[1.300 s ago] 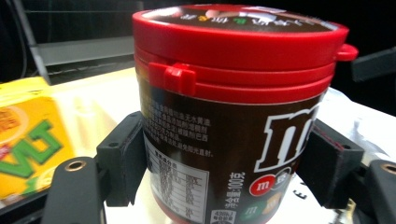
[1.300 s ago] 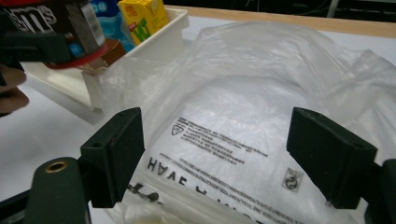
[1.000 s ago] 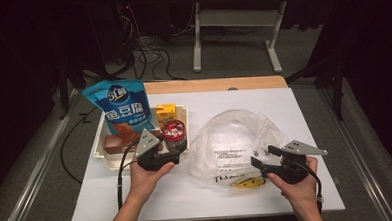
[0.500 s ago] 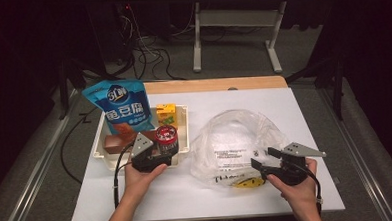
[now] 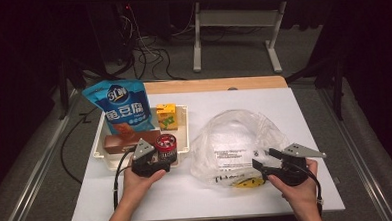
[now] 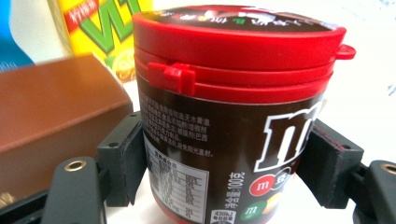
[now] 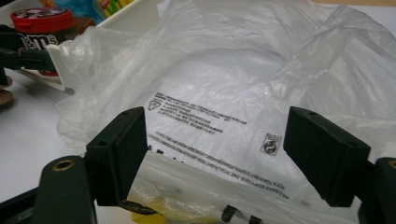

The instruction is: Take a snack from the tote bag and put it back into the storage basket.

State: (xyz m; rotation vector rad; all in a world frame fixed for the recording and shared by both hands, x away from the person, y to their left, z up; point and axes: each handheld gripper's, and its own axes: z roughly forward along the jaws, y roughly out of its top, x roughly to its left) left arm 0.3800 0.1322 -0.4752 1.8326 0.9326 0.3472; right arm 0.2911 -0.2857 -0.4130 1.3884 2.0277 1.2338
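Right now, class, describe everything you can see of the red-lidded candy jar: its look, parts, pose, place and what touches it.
The candy jar is a small round tub, plastic by its look, with a dark brown printed label and a red snap lid with a tab. It stands upright at the near right corner of the white tray, beside a brown box. The left gripper is clamped on its sides.

High view: above the near table [image 5: 303,101] edge, facing forward and down. Left gripper view: very close on the red-lidded jar [image 6: 233,116], also seen beyond the bag [image 7: 243,70] in the right gripper view
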